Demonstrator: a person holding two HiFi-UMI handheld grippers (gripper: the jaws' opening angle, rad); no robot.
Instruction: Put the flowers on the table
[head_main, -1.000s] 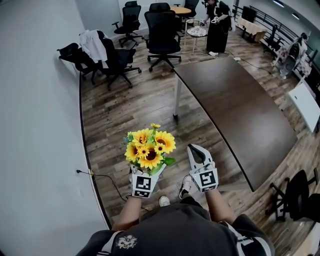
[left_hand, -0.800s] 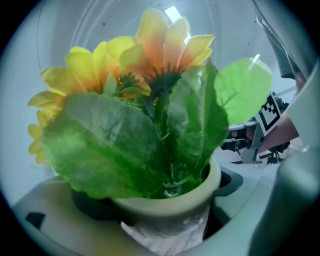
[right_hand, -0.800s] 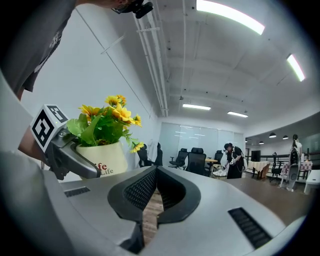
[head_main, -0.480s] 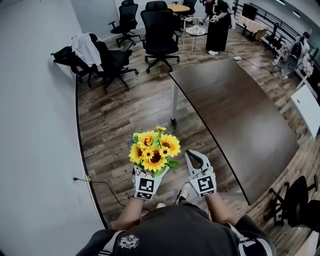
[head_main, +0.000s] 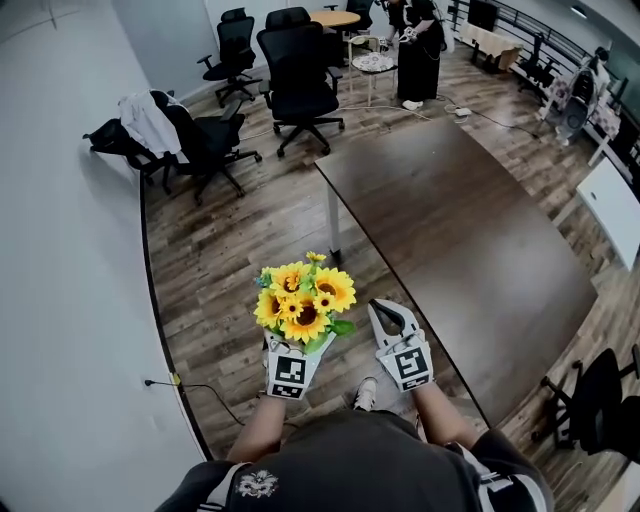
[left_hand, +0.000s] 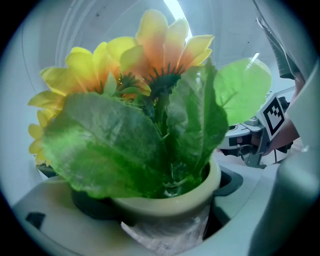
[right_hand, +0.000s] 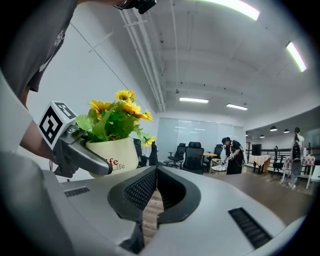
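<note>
A bunch of yellow sunflowers (head_main: 303, 298) with green leaves stands in a cream pot, held upright over the wooden floor. My left gripper (head_main: 297, 347) is shut on the pot (left_hand: 172, 199), whose rim and big leaves (left_hand: 125, 145) fill the left gripper view. The right gripper (head_main: 386, 312) hovers just right of the flowers, shut with nothing in it; its black pads (right_hand: 142, 187) meet at the tips. The right gripper view shows the pot (right_hand: 114, 156) at its left. The long dark brown table (head_main: 470, 225) lies ahead to the right, its near edge beside the right gripper.
Black office chairs (head_main: 295, 85) stand at the far end, one draped with a white garment (head_main: 148, 118). A person in dark clothes (head_main: 415, 50) stands by a small round table. Another black chair (head_main: 600, 400) is at lower right. A white wall (head_main: 60, 260) runs along the left.
The table's near corner and the chairs have shifted left and closer in the head view. Both grippers keep their pose, the left still holding the flower pot.
</note>
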